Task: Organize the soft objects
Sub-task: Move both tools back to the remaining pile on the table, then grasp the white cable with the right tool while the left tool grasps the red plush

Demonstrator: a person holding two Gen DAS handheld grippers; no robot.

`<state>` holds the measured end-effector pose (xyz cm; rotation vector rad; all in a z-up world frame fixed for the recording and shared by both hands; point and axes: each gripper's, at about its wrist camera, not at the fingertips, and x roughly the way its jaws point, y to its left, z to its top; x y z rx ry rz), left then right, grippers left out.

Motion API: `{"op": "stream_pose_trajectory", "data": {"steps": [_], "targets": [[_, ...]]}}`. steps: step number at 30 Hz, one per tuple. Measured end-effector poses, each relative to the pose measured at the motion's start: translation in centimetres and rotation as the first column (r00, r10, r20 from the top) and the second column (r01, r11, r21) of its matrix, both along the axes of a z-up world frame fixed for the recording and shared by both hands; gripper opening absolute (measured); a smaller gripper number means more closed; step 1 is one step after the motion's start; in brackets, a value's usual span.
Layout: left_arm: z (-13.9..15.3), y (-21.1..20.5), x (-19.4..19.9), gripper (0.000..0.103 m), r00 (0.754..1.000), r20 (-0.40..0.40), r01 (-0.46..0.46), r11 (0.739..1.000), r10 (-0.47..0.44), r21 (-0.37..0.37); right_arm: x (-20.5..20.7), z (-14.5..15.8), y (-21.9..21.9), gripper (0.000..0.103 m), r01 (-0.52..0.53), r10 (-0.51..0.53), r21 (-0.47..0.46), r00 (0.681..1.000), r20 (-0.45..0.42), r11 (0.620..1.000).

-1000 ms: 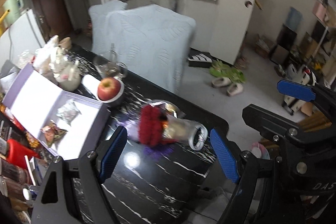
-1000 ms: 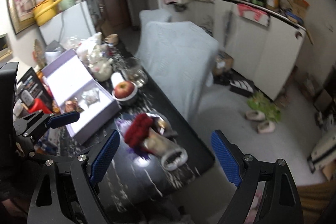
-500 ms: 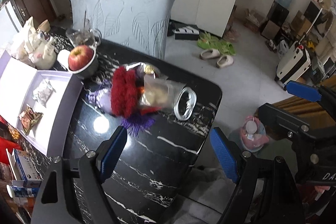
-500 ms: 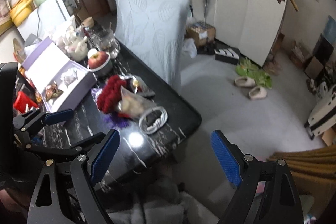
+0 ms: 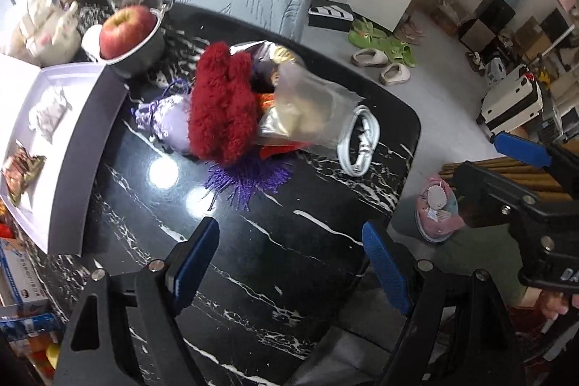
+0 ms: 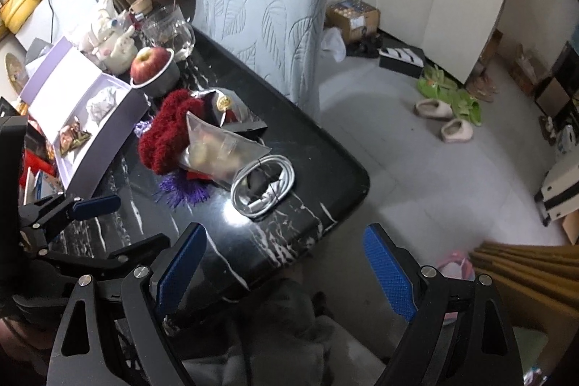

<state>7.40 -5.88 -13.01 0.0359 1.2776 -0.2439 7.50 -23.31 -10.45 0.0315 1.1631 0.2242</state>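
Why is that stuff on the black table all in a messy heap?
It does look jumbled: a fluffy red knitted thing, a clear plastic bag and a coiled white cable overlap in one pile on the black marble table. Nothing looks spilled.

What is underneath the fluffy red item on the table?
The fluffy red item lies over a lilac pouch and a purple fringe; how they connect beneath it is hidden.

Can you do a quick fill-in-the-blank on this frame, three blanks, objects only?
1. The apple sits in a metal ____.
2. The coiled white cable lies on the ____ marble-patterned table.
3. Both the left gripper and the right gripper are ____.

Missing words: bowl; black; open
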Motion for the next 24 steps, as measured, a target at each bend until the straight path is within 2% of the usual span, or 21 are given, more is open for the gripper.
{"op": "stream_pose_trajectory", "data": {"steps": [3, 10, 14, 24], "targets": [[-0.5, 1.0, 0.8, 0.082, 1.0, -0.006, -0.021, 1.0, 0.021, -0.02, 1.4, -1.2, 0.5, 0.09, -0.005, 0.005, 0.002, 1.0, -0.023, 1.0], [-0.1, 3.3, 3.0, 0.082, 0.995, 0.051, -0.079, 0.996, 0.081, -0.031, 4.5, -3.9, 1.7, 0.092, -0.018, 0.021, 0.026, 0.996, -0.088, 0.999], [-0.5, 4.4, 4.5, 0.082, 0.993, 0.04, -0.113, 0.993, 0.114, -0.028, 5.9, -5.6, 2.2, 0.092, -0.022, 0.028, 0.044, 0.991, -0.129, 0.999], [-1.0, 6.3, 6.0, 0.082, 0.987, 0.034, -0.156, 0.987, 0.157, -0.032, 8.2, -9.4, 3.4, 0.092, -0.039, 0.038, 0.001, 0.979, -0.198, 0.999]]}}
